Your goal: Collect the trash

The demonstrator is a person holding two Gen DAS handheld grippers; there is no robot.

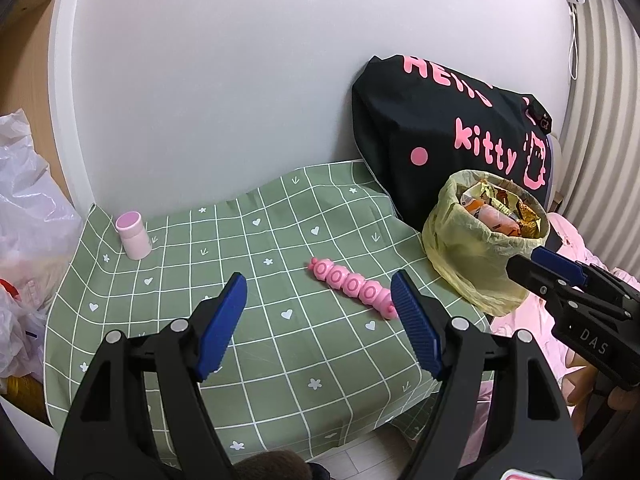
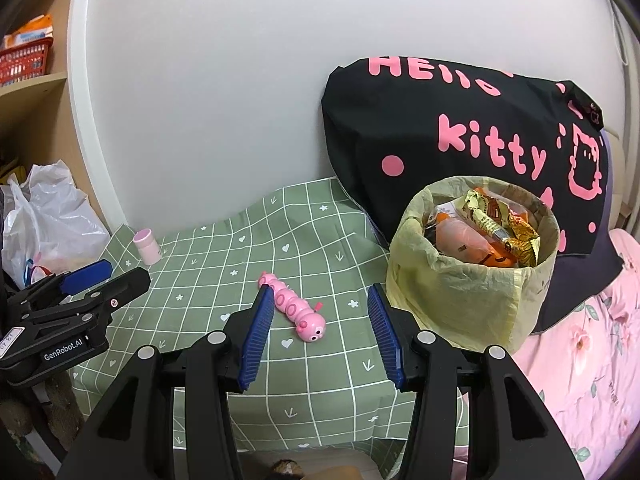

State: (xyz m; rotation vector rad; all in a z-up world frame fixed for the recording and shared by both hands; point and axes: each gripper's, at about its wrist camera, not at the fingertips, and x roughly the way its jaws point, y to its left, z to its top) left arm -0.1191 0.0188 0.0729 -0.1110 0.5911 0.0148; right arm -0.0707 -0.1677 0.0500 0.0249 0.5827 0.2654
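A small bin lined with a yellow bag [image 1: 476, 256] [image 2: 468, 304] stands at the right edge of the green checked cloth [image 1: 240, 236] [image 2: 224, 264]. Snack wrappers [image 2: 492, 228] fill its top. A pink caterpillar toy [image 1: 352, 286] [image 2: 292, 308] lies mid-cloth, and a small pink bottle [image 1: 134, 238] [image 2: 147, 247] stands at the far left corner. My left gripper [image 1: 320, 280] [image 2: 124, 274] hovers open above the cloth's near side, empty. My right gripper [image 2: 320, 292] [image 1: 528, 264] is open too, nothing between its fingers, just left of the bin.
A black bag with pink lettering [image 1: 440, 120] [image 2: 460, 120] leans on the white wall behind the bin. White plastic bags [image 1: 28, 208] [image 2: 48, 216] sit at the left. Pink floral bedding [image 2: 580, 360] lies at the right. A shelf holds a red basket [image 2: 24, 64].
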